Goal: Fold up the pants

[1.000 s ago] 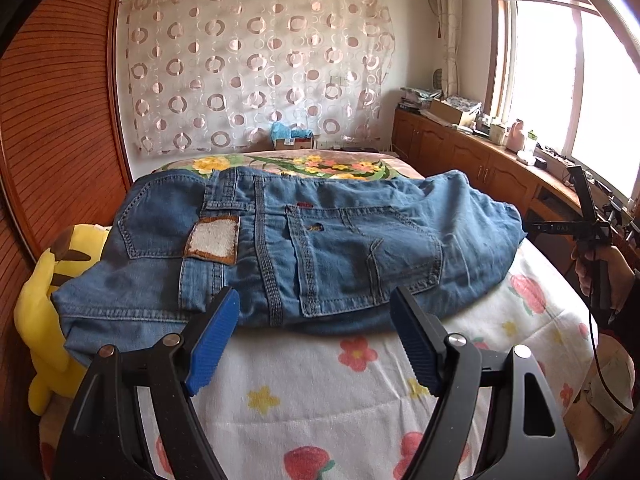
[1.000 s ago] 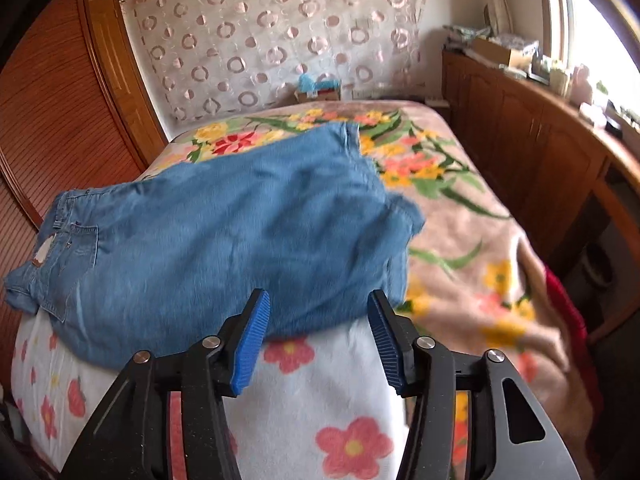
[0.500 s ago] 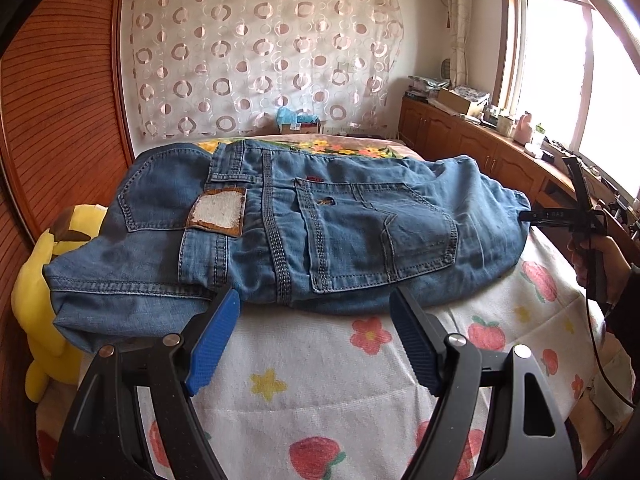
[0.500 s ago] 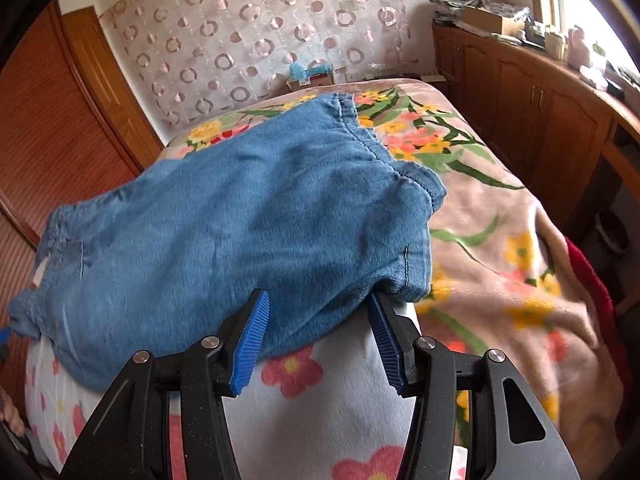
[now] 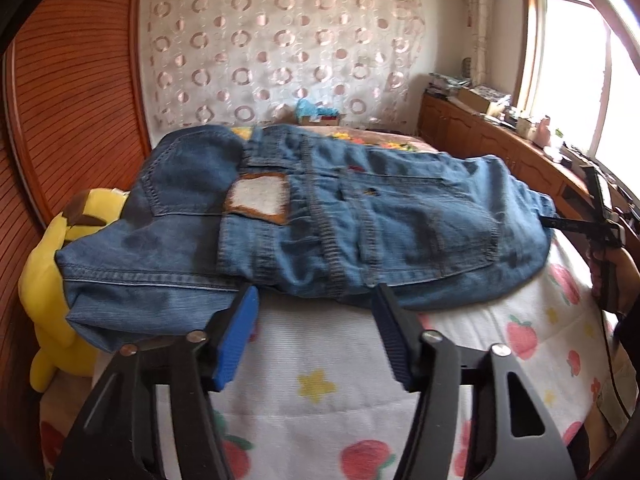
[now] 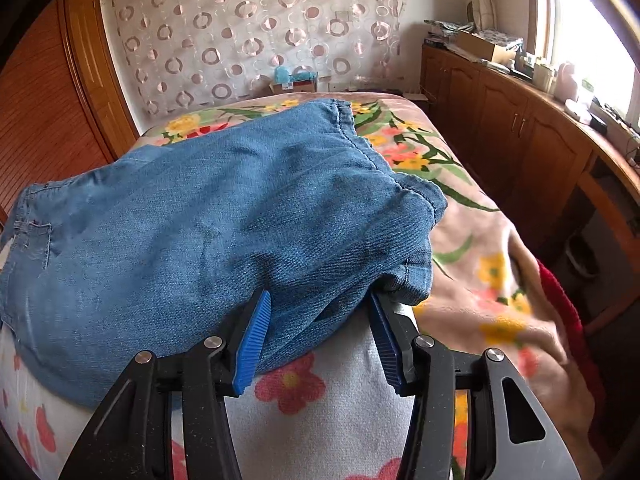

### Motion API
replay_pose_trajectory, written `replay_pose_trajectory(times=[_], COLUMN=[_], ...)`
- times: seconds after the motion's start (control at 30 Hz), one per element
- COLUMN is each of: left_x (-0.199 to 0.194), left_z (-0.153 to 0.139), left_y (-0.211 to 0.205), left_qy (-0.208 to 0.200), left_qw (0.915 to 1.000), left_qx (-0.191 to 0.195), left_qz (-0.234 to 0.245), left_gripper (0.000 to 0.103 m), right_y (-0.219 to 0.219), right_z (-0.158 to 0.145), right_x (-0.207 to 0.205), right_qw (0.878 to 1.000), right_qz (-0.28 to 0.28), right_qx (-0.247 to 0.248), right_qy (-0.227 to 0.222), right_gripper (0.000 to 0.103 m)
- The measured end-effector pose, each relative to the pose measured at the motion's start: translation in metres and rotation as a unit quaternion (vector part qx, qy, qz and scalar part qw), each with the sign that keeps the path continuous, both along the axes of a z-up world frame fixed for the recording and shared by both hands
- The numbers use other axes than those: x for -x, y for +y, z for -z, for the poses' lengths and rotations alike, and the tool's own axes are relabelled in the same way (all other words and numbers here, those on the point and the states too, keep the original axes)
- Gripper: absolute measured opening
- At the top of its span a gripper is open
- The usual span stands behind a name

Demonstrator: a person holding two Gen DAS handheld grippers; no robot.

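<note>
Denim pants (image 5: 304, 216) lie across the bed (image 5: 320, 360), nearer both cameras than before. Left gripper (image 5: 316, 300), jaws just narrowed, reaches their edge unclenched; right gripper (image 6: 320, 308) now straddles the hem, not pinching.

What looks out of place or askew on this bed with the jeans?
The blue denim jeans lie roughly folded, with their waist end hanging off the white fruit-print blanket onto a yellow plush toy wedged against the wooden wall. The hems at the other end sit uneven. Nothing looks spilled or torn.
</note>
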State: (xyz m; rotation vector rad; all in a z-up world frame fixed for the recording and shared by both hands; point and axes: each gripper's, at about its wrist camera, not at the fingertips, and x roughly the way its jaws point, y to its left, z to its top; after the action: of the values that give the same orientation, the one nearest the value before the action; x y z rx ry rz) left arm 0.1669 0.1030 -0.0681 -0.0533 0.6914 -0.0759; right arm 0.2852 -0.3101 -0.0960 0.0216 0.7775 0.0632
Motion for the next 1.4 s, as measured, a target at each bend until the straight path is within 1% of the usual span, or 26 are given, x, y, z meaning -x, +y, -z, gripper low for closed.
replay_pose_trajectory(times=[0.07, 0.2, 0.37, 0.43, 0.47, 0.53, 0.57, 0.63, 0.77, 0.9, 0.93, 1.0, 1.03, 1.07, 1.13, 1.17, 1.23, 1.3, 1.4], left_x=[-0.006, -0.023, -0.043, -0.049, -0.051, -0.053, -0.054, -0.054, -0.056, -0.066, -0.068, -0.066, -0.064, -0.062, -0.058, -0.058, -0.055, -0.052, -0.042], left_z=[0.001, 0.002, 0.01, 0.014, 0.015, 0.017, 0.018, 0.018, 0.013, 0.019, 0.021, 0.023, 0.022, 0.02, 0.012, 0.008, -0.003, -0.017, -0.04], left_y=[0.008, 0.022, 0.031, 0.032, 0.031, 0.028, 0.025, 0.02, 0.021, 0.027, 0.026, 0.022, 0.019, 0.017, 0.017, 0.017, 0.017, 0.015, 0.008], left_qy=[0.004, 0.015, 0.03, 0.038, 0.038, 0.039, 0.041, 0.039, 0.033, 0.047, 0.048, 0.04, 0.036, 0.03, 0.017, 0.012, -0.003, -0.02, -0.05], left_qw=[1.0, 0.9993, 0.9981, 0.9982, 0.9983, 0.9984, 0.998, 0.998, 0.9984, 0.9975, 0.9971, 0.9967, 0.9966, 0.9968, 0.9975, 0.9977, 0.9978, 0.9976, 0.9966], left_qx=[0.0, -0.004, -0.012, -0.007, -0.008, -0.016, -0.028, -0.038, -0.033, -0.033, -0.04, -0.057, -0.063, -0.065, -0.058, -0.055, -0.055, -0.057, -0.06], left_qz=[-0.008, -0.033, -0.052, -0.045, -0.044, -0.038, -0.039, -0.032, -0.033, -0.042, -0.043, -0.041, -0.039, -0.036, -0.036, -0.038, -0.038, -0.035, -0.027], left_gripper=[0.054, 0.053, 0.053, 0.053, 0.05, 0.038, 0.035, 0.033, 0.032, 0.033, 0.034, 0.031, 0.026, 0.02, 0.016, 0.015, 0.014, 0.014, 0.013], right_y=[0.002, 0.003, 0.002, 0.002, 0.001, 0.002, 0.002, 0.002, 0.0, 0.0, 0.0, 0.0, 0.0, -0.001, -0.002, -0.003, -0.006, -0.003, 0.001], right_z=[-0.002, -0.002, -0.002, -0.003, -0.004, -0.004, -0.003, -0.004, -0.005, -0.004, -0.004, -0.004, -0.004, -0.005, -0.007, -0.006, -0.008, -0.011, -0.029], right_x=[0.0, 0.001, 0.001, 0.001, 0.001, 0.001, 0.001, 0.001, 0.001, 0.001, 0.001, 0.001, 0.001, 0.001, 0.001, 0.001, 0.002, 0.004, 0.012], right_qw=[1.0, 1.0, 1.0, 1.0, 1.0, 1.0, 1.0, 1.0, 1.0, 1.0, 1.0, 1.0, 1.0, 1.0, 1.0, 1.0, 1.0, 1.0, 0.998], right_qz=[0.0, 0.0, -0.001, -0.001, -0.001, -0.002, -0.001, -0.002, -0.002, -0.003, -0.003, -0.003, -0.003, -0.005, -0.018, -0.017, -0.015, -0.018, -0.019], right_qx=[0.002, 0.002, 0.002, 0.003, 0.003, 0.003, 0.003, 0.003, 0.003, 0.003, 0.003, 0.003, 0.002, 0.0, -0.011, -0.013, -0.015, 0.004, 0.034], right_qy=[0.0, 0.0, 0.0, 0.001, 0.001, 0.001, 0.0, 0.001, 0.001, 0.001, 0.001, 0.001, 0.001, -0.001, -0.002, -0.002, -0.001, -0.006, -0.044], right_gripper=[0.052, 0.052, 0.052, 0.052, 0.052, 0.052, 0.052, 0.052, 0.052, 0.052, 0.052, 0.052, 0.049, 0.043, 0.018, 0.015, 0.005, 0.003, 0.003])
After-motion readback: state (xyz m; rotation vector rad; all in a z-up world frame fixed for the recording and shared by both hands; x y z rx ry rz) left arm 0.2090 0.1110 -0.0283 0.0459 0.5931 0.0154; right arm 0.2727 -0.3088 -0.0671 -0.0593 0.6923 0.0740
